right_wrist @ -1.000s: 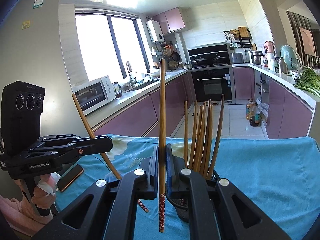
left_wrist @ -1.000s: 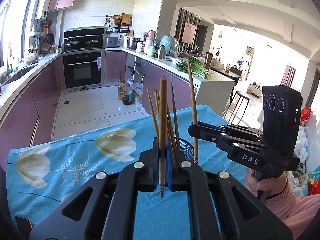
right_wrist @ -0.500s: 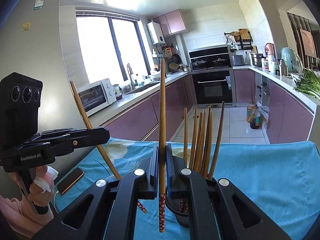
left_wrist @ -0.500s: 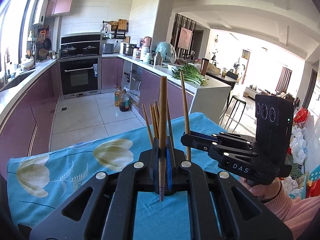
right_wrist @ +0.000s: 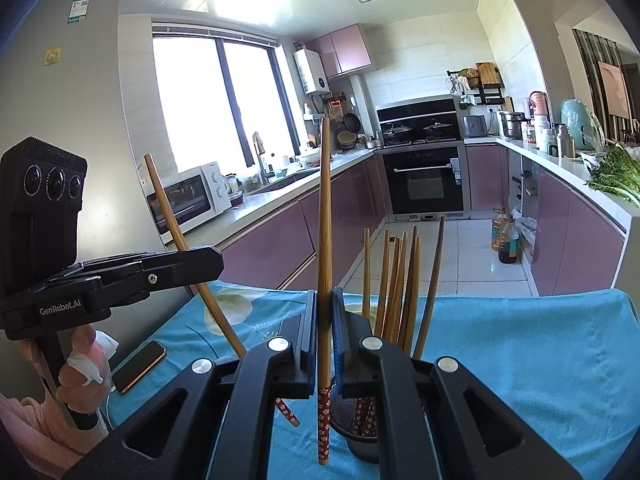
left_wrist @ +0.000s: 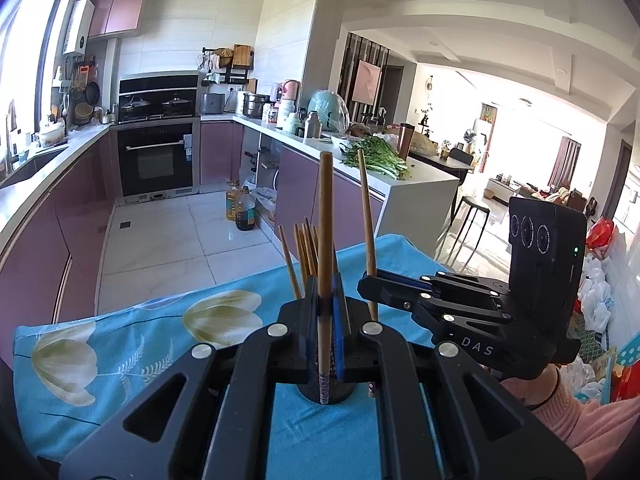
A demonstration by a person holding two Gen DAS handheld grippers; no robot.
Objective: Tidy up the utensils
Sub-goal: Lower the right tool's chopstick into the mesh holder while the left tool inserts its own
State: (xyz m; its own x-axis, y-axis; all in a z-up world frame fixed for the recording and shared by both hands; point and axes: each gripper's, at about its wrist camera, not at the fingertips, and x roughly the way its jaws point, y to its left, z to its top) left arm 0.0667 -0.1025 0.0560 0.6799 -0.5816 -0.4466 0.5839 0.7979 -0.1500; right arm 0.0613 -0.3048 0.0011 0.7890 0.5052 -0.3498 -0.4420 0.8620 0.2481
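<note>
Both sets of jaws are clenched, each on a single chopstick; your left gripper (left_wrist: 326, 312) pinches the left chopstick (left_wrist: 325, 240) upright, patterned end down, and your right gripper (right_wrist: 324, 320) clamps the right chopstick (right_wrist: 325, 240) the same way, its red flowered tip hanging below the fingers. Seen from the right wrist, the left chopstick leans rather than stands plumb; straighten it before you lower, or its tip may catch the rim. Bring one stick at a time over the mesh holder (right_wrist: 360, 436), which stands on the blue tablecloth (right_wrist: 520, 340) just beyond your right fingers; line the lower tip over the mouth, sink it well inside, and only then let go, so it cannot bounce out or tip the holder. Keep the two grippers from crowding, for they sit near each other above the same opening.

That holder already carries a bundle of chopsticks (right_wrist: 400, 280), patterned ends down and plain ends fanned upward, one darker stick at the right edge; I judge there is still room, though the bundle leaves the freer gap on your near side. A phone (right_wrist: 138, 366) lies on the cloth by your left hand (right_wrist: 80, 372); stay clear of it.
</note>
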